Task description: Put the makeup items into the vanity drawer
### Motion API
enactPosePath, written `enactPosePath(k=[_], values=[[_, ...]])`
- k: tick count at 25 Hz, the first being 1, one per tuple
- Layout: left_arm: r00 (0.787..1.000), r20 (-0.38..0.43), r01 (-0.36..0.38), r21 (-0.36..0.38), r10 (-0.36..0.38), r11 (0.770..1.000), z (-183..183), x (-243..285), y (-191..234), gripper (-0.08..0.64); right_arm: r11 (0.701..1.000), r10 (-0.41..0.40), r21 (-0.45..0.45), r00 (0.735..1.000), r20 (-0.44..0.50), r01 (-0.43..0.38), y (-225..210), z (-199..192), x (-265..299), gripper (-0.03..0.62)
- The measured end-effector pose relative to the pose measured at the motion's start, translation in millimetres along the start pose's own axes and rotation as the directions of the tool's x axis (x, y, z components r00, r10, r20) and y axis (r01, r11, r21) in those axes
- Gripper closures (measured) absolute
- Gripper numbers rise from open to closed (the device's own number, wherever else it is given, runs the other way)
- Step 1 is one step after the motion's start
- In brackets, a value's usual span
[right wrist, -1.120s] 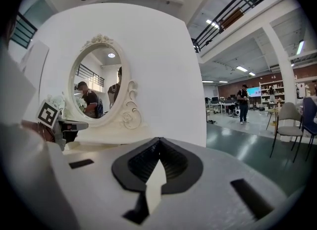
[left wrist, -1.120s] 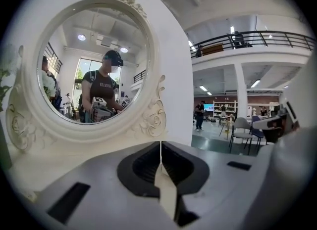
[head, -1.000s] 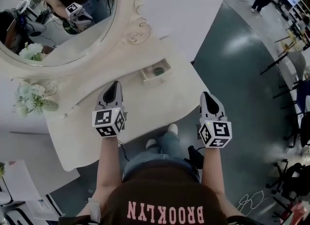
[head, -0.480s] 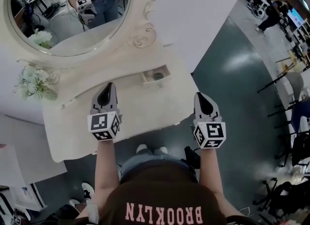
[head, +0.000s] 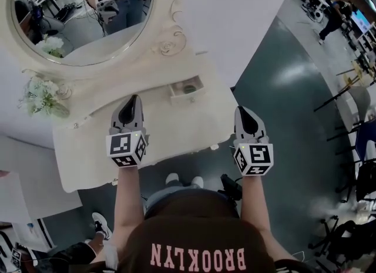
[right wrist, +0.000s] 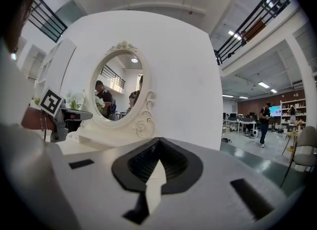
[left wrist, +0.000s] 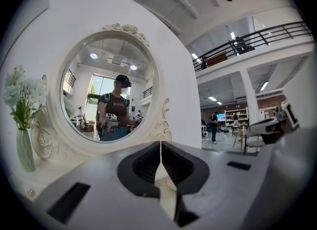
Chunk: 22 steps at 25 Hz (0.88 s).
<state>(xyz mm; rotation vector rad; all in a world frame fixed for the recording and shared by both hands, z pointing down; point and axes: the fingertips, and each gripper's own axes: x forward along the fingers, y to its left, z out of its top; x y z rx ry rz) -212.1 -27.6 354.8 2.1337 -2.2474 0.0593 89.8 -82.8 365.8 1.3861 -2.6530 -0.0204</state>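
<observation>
The grey left gripper hovers over the middle of the smooth cream vanity table, jaws closed, empty. At the table's back right a small rectangular drawer stands open, a dark round item inside. Just beside the table's right edge, the grey right gripper has its jaws closed, empty.

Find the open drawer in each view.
Head view: drawer at upper centre, just below the mirror's lower right edge.
Left gripper view: not in it.
Right gripper view: not in it.
Shared landmark: mirror, centre-left in the left gripper view, left of centre in the right.
</observation>
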Motion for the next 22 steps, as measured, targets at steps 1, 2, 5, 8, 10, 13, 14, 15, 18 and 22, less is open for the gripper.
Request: enactPosePath(k=[1,2,5,8,10,13,14,15,18,22], values=[[1.0,0.004,0.004,0.004,-0.005,1.0,1,0,-2,0.549,1.0,-0.002,0.0,1.0,0.001,0.002,0,1,-1,0.595],[1.0,0.006,0.008,0.006,-0.008,1.0,3,1,-3,0.549,1.0,-0.004,0.001,1.0,0.002,0.004,0,1,-1,0.595],[1.0,0.011,0.016,0.012,-0.016,1.0,5,2,-8,0.549,1.0,-0.008,-0.001,1.0,0.0,0.008,0,0,-3,0.595],[1.0,0.014,0.023,0.021,-0.023,1.0,7,3,-12,0.549,1.0,-0.01,-0.005,1.0,-0.001,0.01,0,0,-4,0.595],[1.0,0.013,0.024,0.026,-0.024,0.999,8,3,-13,0.549,1.0,-0.009,-0.007,1.0,-0.002,0.009,0,0,-4,0.595],[1.0,0.016,0.025,0.028,-0.025,0.999,9,3,-13,0.549,1.0,-0.006,-0.013,1.0,-0.002,0.006,1,1,-4,0.595],[0.999,0.019,0.026,0.029,-0.027,0.999,10,3,-13,0.549,1.0,-0.005,-0.015,1.0,-0.001,0.005,1,2,-4,0.595],[0.999,0.021,0.027,0.031,-0.028,0.999,11,2,-13,0.549,1.0,-0.005,-0.017,1.0,0.0,0.005,2,3,-4,0.595],[0.999,0.026,0.032,0.035,-0.033,0.999,14,2,-13,0.549,1.0,-0.005,-0.029,1.0,-0.001,0.005,3,4,-3,0.595],[0.999,0.03,0.044,0.044,-0.045,0.998,16,1,-15,0.549,0.999,-0.005,-0.047,1.0,-0.005,0.004,5,6,-3,0.595]])
